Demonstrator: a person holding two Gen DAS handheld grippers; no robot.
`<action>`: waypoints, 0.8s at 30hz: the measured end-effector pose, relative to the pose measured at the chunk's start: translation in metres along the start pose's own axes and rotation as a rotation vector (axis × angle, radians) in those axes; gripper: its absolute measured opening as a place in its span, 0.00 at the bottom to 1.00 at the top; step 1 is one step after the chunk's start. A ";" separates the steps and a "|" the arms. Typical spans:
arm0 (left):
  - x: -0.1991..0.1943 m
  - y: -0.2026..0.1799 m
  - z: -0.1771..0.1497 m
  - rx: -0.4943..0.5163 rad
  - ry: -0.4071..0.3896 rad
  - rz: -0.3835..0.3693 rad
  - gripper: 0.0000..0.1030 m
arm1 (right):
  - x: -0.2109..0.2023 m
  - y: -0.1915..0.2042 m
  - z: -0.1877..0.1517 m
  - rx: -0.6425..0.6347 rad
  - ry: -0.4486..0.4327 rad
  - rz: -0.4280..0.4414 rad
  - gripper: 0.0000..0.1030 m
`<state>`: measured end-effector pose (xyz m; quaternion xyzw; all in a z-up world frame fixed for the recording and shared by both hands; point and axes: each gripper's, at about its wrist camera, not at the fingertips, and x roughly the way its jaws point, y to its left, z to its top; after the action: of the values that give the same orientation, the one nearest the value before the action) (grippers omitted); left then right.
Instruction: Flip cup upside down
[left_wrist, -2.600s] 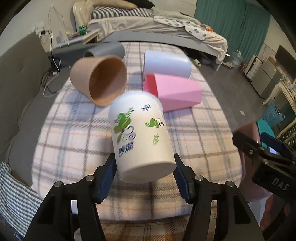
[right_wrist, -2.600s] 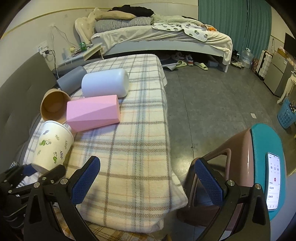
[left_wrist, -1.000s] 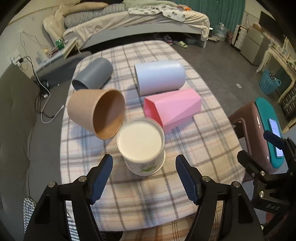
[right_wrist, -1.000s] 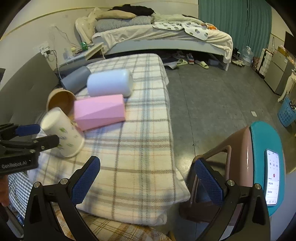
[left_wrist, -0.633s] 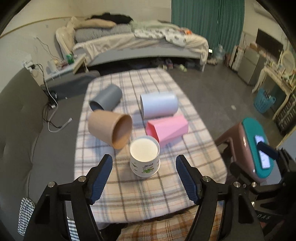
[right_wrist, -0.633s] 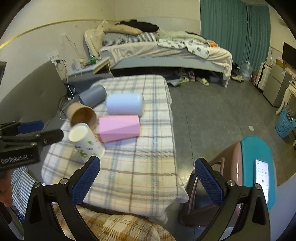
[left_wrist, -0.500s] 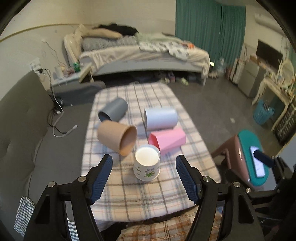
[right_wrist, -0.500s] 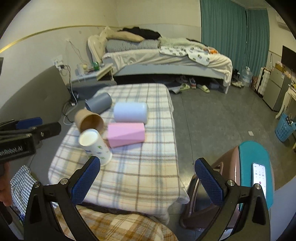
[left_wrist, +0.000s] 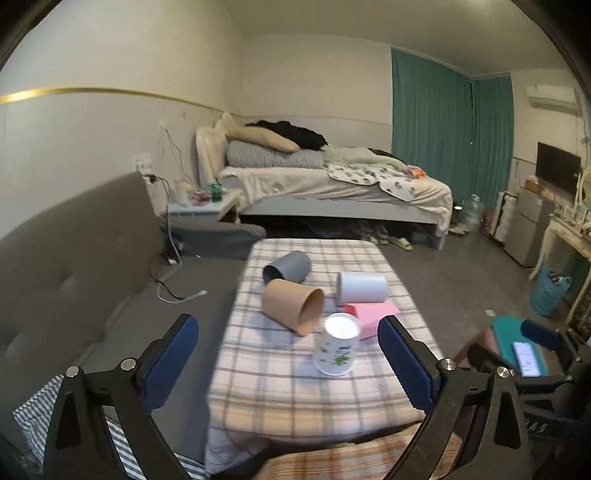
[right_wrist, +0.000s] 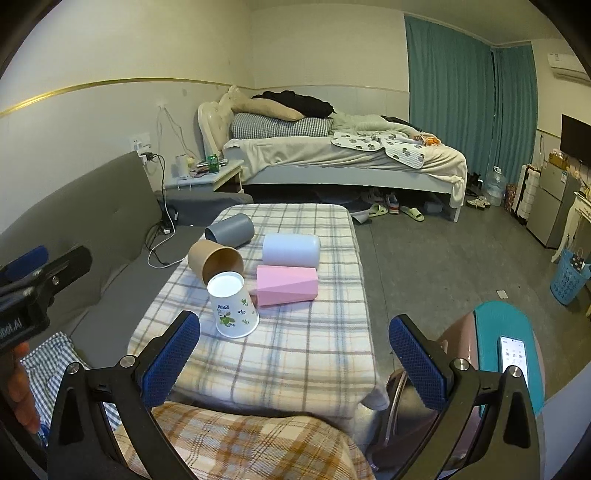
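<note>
The white paper cup with green print (left_wrist: 337, 348) stands upside down on the plaid-covered table (left_wrist: 280, 384), its flat base facing up. It also shows in the right wrist view (right_wrist: 232, 303). My left gripper (left_wrist: 288, 363) is open and empty, held well back from and above the table's near edge. My right gripper (right_wrist: 294, 361) is open and empty, also back from the table. The left gripper body shows at the left edge of the right wrist view (right_wrist: 33, 291).
A brown paper cup (left_wrist: 293, 305), a grey cup (left_wrist: 287, 266), a pale blue cup (left_wrist: 362, 288) and a pink box (left_wrist: 371, 317) lie on their sides behind the white cup. A grey sofa (left_wrist: 74, 266) is left. A stool with a phone (right_wrist: 511, 354) is right.
My left gripper let go of the white cup, which now stands base up on the table. Both grippers have pulled back and up, away from the table.
</note>
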<state>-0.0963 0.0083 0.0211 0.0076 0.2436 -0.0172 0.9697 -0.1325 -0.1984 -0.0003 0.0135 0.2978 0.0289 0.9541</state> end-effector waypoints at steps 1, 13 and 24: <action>0.002 0.001 -0.002 0.010 -0.002 0.005 0.98 | 0.001 0.000 -0.001 0.005 0.001 0.002 1.00; 0.013 0.012 -0.028 -0.034 0.053 0.018 0.98 | 0.020 -0.014 -0.013 0.092 0.046 -0.020 1.00; 0.017 0.009 -0.031 -0.023 0.081 -0.010 0.98 | 0.020 -0.014 -0.013 0.088 0.041 -0.017 1.00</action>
<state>-0.0959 0.0170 -0.0143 -0.0042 0.2828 -0.0188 0.9590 -0.1232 -0.2107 -0.0227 0.0522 0.3183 0.0082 0.9465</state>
